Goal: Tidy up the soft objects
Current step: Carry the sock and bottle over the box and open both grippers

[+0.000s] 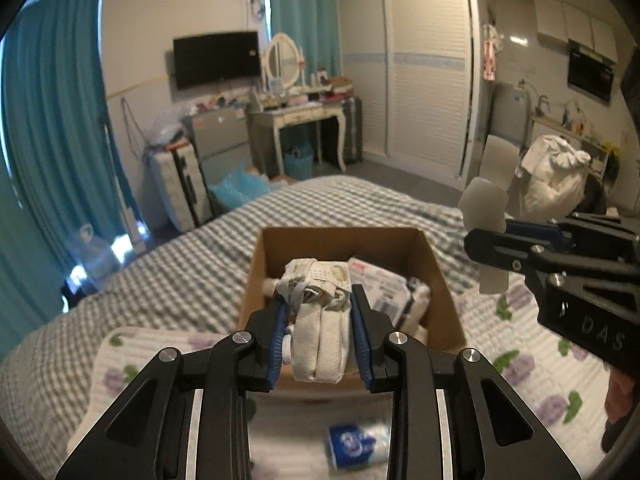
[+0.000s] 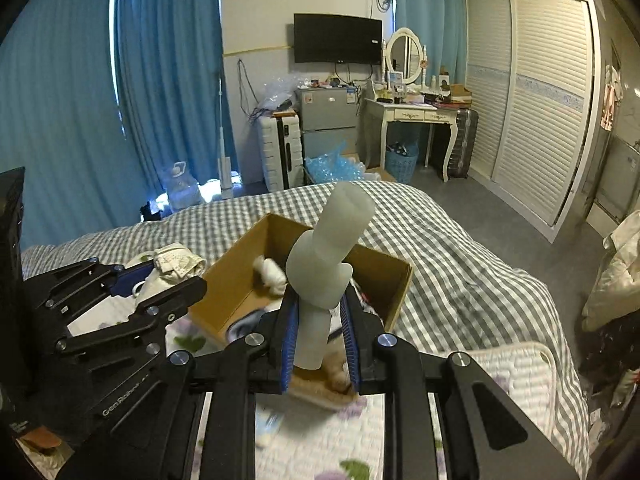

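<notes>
A: Biggest thing first?
B: Bed (image 1: pixel 168 264), grey-white check cover. Floral quilted pad (image 1: pixel 532 360) lies on it under both tools.

A: Box?
B: Open cardboard box (image 1: pixel 352 240) sits on the bed, straight ahead of the left tool (image 1: pixel 320 322) and just below its tips. Ahead and slightly left of the right tool (image 2: pixel 319 334). Inside: white plastic packet (image 1: pixel 384 284) plus soft white items, can't identify further.

A: Left tool state?
B: Pinching a rolled off-white cloth bundle (image 1: pixel 320 308) between both pads. Bundle stands up past the fingertips, over the box's near edge.

A: Right tool?
B: Pinching a pale translucent soft piece (image 2: pixel 324 272) by its narrow stem; the wider cylindrical top tilts up and right above the tips. It's held over the box's near right side. In the left view it's up to the right of the left tool, well apart.

A: Anything below?
B: Blue-white small pack (image 1: pixel 358 444) on the pad, under the left tool. Blurred.
</notes>
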`<state>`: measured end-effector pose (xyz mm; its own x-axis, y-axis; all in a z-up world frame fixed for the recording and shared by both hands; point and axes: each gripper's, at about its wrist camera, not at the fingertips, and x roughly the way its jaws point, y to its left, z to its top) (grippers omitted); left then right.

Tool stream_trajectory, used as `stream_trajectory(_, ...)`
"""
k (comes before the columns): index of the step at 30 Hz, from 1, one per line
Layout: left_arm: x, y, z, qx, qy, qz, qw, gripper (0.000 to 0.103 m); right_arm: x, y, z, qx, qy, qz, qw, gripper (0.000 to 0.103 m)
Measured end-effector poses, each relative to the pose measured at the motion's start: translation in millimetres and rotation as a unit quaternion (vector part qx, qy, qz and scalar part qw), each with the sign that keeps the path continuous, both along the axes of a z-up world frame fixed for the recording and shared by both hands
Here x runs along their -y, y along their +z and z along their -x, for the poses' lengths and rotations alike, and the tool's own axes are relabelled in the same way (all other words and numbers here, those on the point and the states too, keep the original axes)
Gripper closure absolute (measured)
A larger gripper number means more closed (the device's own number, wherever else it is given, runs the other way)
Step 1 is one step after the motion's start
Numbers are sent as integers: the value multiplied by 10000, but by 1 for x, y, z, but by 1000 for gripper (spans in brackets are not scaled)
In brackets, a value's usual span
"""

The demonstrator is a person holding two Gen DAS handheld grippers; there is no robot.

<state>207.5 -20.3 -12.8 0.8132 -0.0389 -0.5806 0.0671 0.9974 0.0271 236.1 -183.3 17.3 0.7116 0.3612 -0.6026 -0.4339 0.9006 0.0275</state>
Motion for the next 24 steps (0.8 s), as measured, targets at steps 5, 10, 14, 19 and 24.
stream_trajectory(5, -9, -22, -37, -132, -32, 66, 9999, 75, -6, -34, -39, -380, -29, -126, 9992, 83)
stream_trajectory(10, -11, -52, -60, -362, 5, 10, 9993, 74, -14, -72, -69, -748, 56, -96, 9971, 82)
stream_trajectory(14, -9, -66, -68, -475, 38, -70, 9988, 74, -14, -84, -81, -930, -28, -149, 9955, 75)
stream_trajectory(19, -13, -59, -67, -458, 162, 33, 9988, 45, 0, -68, -77, -756, -227, -375, 9962, 66)
stream_trajectory(24, -21, -30, -43, -96, 418, -60, 9991, 26, 11, -37, -59, -478, -398, -570, 9964, 52)
